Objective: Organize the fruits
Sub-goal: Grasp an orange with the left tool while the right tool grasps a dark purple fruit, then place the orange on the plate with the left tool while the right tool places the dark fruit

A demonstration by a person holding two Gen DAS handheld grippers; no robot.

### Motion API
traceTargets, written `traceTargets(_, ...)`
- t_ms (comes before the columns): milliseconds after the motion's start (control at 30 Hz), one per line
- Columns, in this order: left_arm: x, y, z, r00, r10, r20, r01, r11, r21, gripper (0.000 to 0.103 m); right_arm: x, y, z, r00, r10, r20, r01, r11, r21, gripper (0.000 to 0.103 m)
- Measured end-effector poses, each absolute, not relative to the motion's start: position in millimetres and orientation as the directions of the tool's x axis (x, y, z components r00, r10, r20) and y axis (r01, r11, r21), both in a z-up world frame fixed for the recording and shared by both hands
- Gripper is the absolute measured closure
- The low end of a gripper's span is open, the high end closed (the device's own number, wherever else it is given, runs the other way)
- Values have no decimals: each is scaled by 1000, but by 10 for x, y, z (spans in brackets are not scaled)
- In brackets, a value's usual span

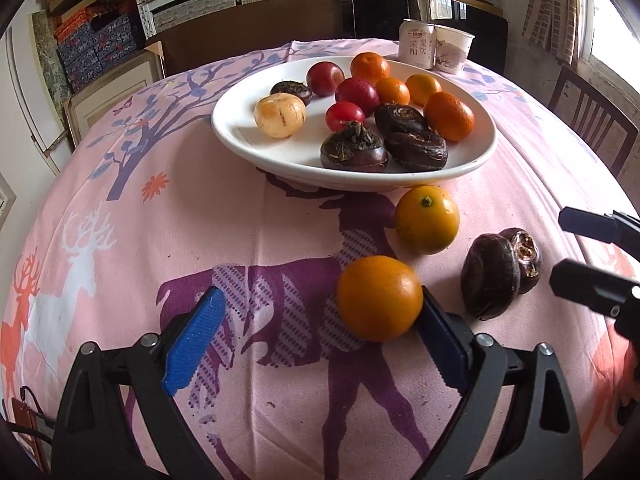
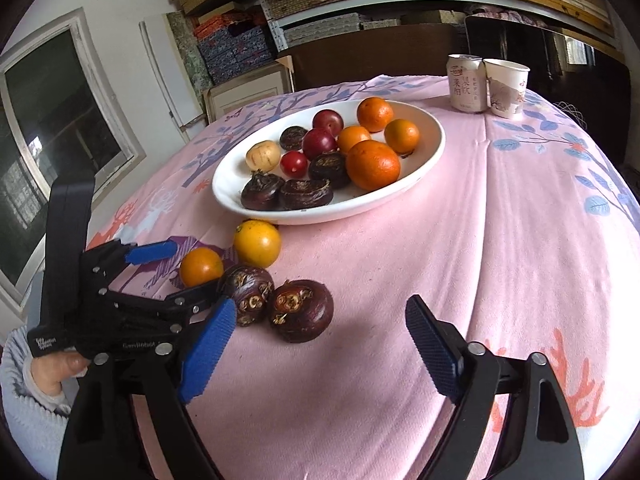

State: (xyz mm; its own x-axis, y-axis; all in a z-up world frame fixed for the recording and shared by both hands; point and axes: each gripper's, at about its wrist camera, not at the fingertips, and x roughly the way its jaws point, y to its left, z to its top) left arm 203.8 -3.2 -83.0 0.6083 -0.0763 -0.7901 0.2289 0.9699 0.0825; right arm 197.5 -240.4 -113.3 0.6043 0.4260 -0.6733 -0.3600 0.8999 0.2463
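Glossy white ceramic plate on matt pink printed cloth

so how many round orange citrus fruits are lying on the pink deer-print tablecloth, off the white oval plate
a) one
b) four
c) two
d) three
c: two orange citrus fruits lie on the tablecloth in front of the white plate, beside two dark water chestnuts.

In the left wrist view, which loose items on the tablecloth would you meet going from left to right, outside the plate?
Near orange → far orange → two dark water chestnuts, which touch each other → right gripper at the picture's edge.
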Motion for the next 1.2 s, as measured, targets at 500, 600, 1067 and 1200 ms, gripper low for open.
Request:
traceTargets(500,1987,-213,-803,594,-196,-781,353,935,34,65,2068,-2128,-1236,531,438,-725,-436,875,209,62)
traceTargets(600,1969,-206,-781,600,-207,-772,352,936,23,66,2040,-2195,-1190,547,461,-699,-433,870,235,63)
traceTargets(1067,2283,95,-143,741,-175,-648,230,973,0,66,2177,-2517,-769,643,516,-566,-393,856,335,63)
traceTargets(1200,2636,32,-166,729,-174,-662,218,976,-17,66,2467,-2337,-717,643,492,-588,-396,870,295,63)
